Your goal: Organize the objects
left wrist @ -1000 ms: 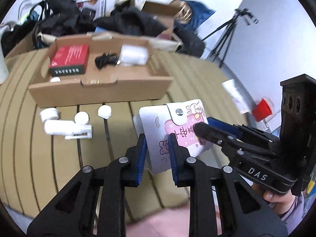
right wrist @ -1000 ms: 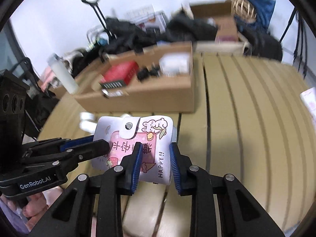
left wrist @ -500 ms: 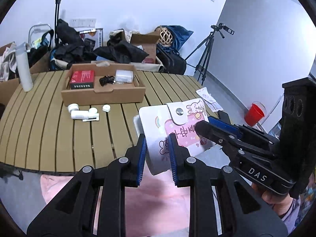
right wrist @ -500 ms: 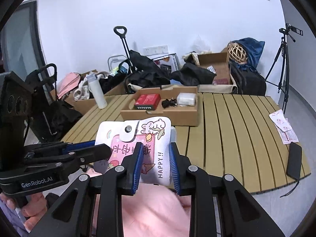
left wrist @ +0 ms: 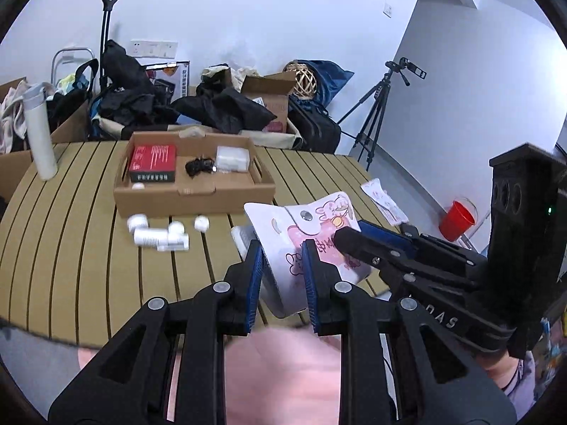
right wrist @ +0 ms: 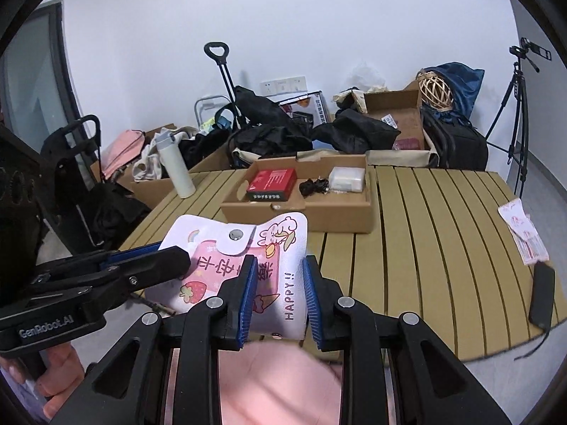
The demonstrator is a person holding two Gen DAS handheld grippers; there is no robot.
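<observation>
Pink-and-white snap pouch (right wrist: 248, 269): I held it aloft, left gripper (left wrist: 281, 269) and right gripper (right wrist: 278, 283) both clamped on it.

Pouch (right wrist: 248, 265): white, flat, snap-button flap, pink panel with rabbit, strawberry, rainbow and "HAPPY!!" print. Held aloft, tilted, lower centre of frame, clamped at both ends by left hand-held gripper (left wrist: 281, 265) and right hand-held gripper (right wrist: 278, 283).
</observation>
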